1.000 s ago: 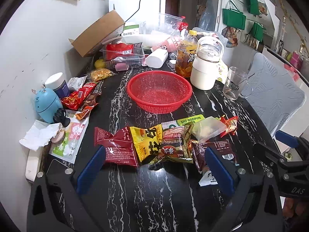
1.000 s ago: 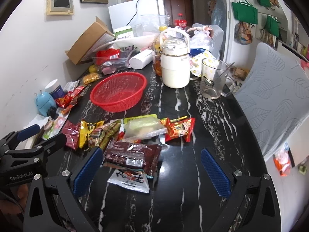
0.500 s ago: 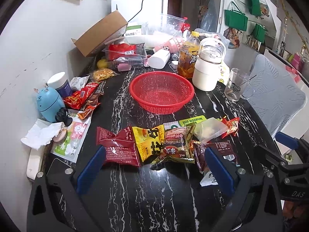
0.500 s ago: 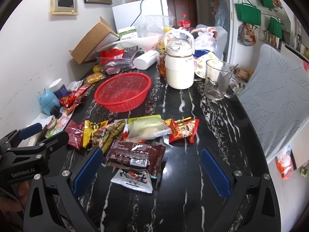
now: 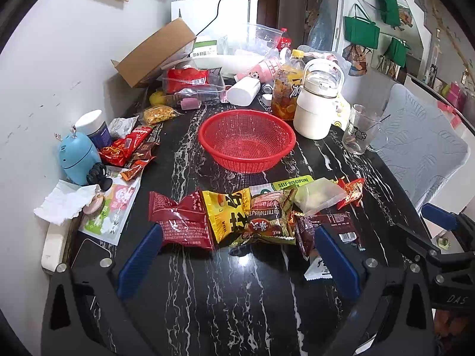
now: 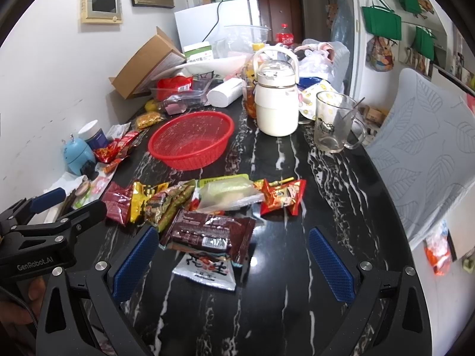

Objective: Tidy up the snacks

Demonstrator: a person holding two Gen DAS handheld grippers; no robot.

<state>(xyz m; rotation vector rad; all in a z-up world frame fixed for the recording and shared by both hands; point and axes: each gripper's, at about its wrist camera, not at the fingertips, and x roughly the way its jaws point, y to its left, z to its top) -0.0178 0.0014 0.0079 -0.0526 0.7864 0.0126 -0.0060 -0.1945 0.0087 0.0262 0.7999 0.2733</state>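
An empty red mesh basket (image 5: 247, 141) (image 6: 191, 139) sits mid-table. In front of it lies a row of snack packets: a dark red packet (image 5: 178, 222), a yellow packet (image 5: 228, 215), a brown-green packet (image 5: 268, 222), a clear pouch (image 5: 316, 195) (image 6: 228, 192), a small red packet (image 5: 351, 188) (image 6: 282, 197), a brown bar packet (image 5: 326, 227) (image 6: 210, 234) and a white sachet (image 6: 207, 268). My left gripper (image 5: 237, 259) stands open just short of the row. The right gripper (image 6: 231, 264) is open too, over the brown bar packet and the sachet.
Along the wall are a blue gadget (image 5: 77, 155), more red snack packets (image 5: 124, 148), a white-lidded jar (image 5: 93, 127) and a cardboard box (image 5: 154, 52). A white jug (image 5: 319, 108), a juice bottle (image 5: 286, 89) and a glass mug (image 6: 334, 121) stand behind the basket. A chair (image 6: 427, 154) stands at the right.
Both grippers have eased back and up a little, so the table looks slightly farther away. No packet has moved and both grippers stay open.
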